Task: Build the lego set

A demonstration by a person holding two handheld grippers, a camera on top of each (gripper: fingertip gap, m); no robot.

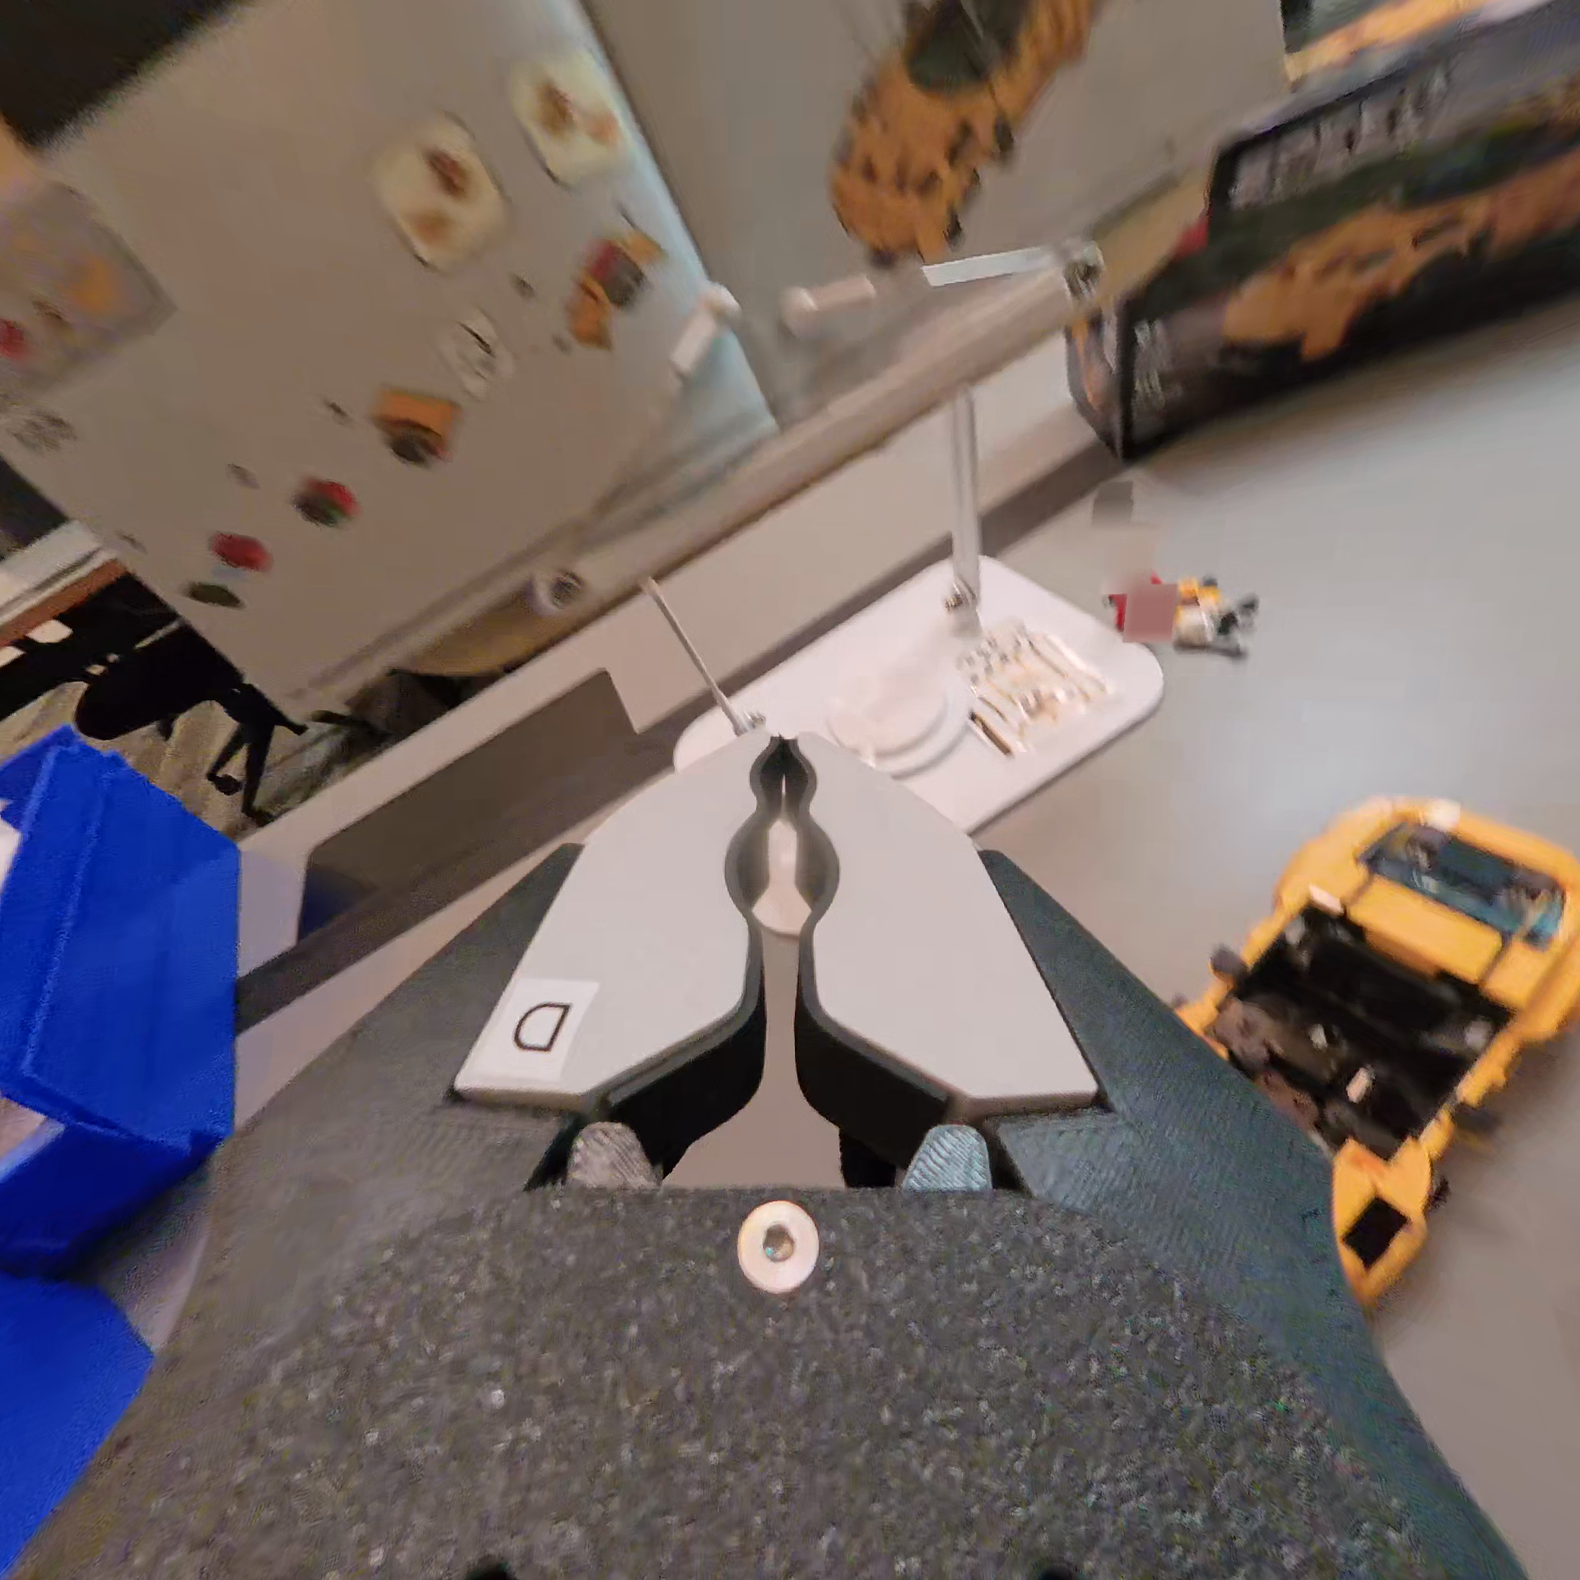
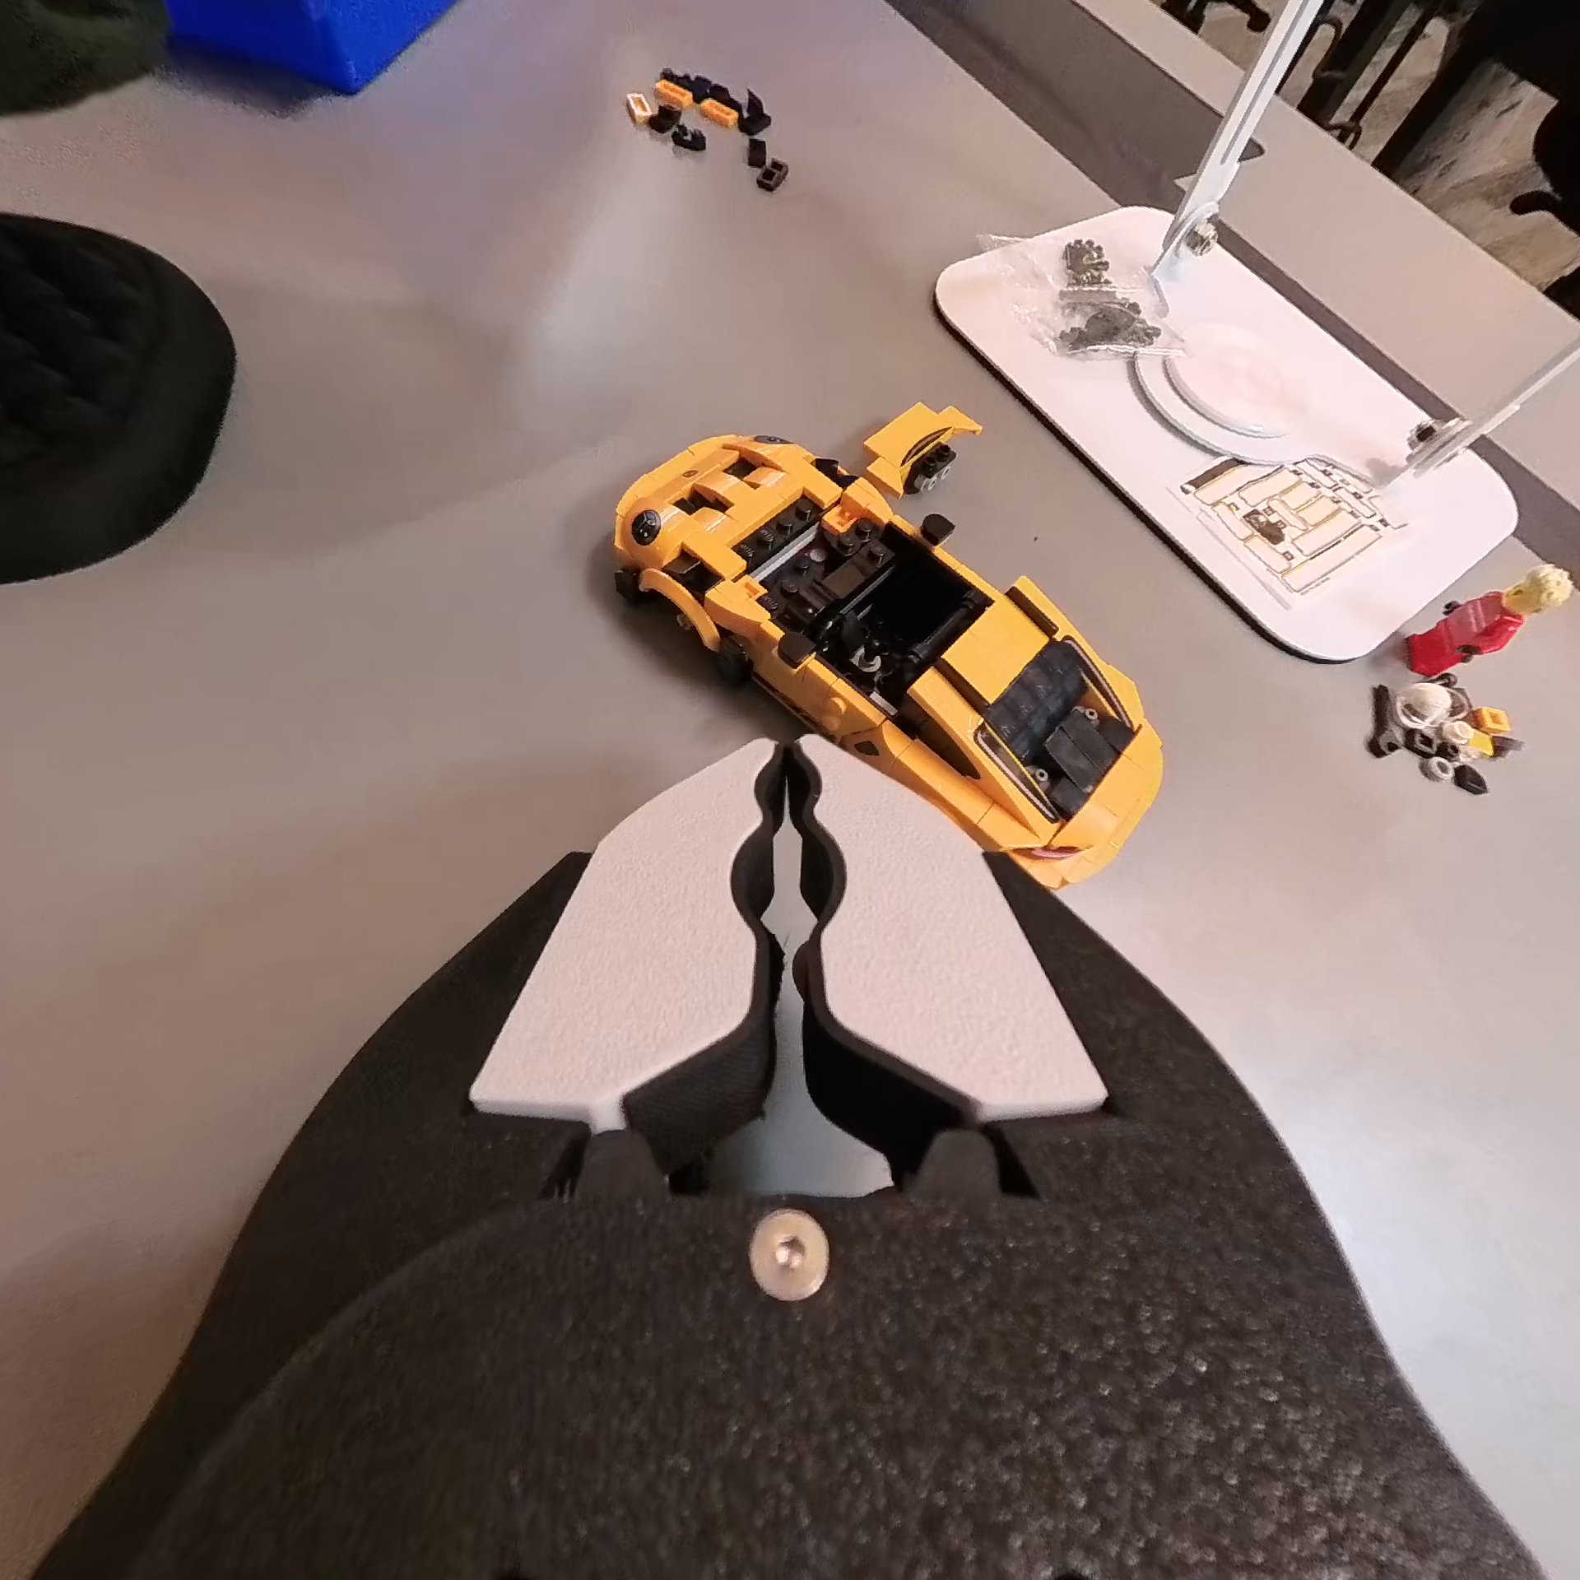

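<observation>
My right gripper [image 2: 787, 757] has its tips together on nothing. The yellow car [image 2: 881, 650] lies just beyond them at frame centre, long axis running upper left to lower right, roof open. A loose yellow panel [image 2: 919, 445] lies just beside its far end. My left gripper [image 1: 782, 757], also closed and empty, sits farther off, so I judge the right nearer. Grey table [image 2: 427, 684]; loose bricks [image 2: 710, 120] upper centre, white stand base [image 2: 1368, 547] upper right.
</observation>
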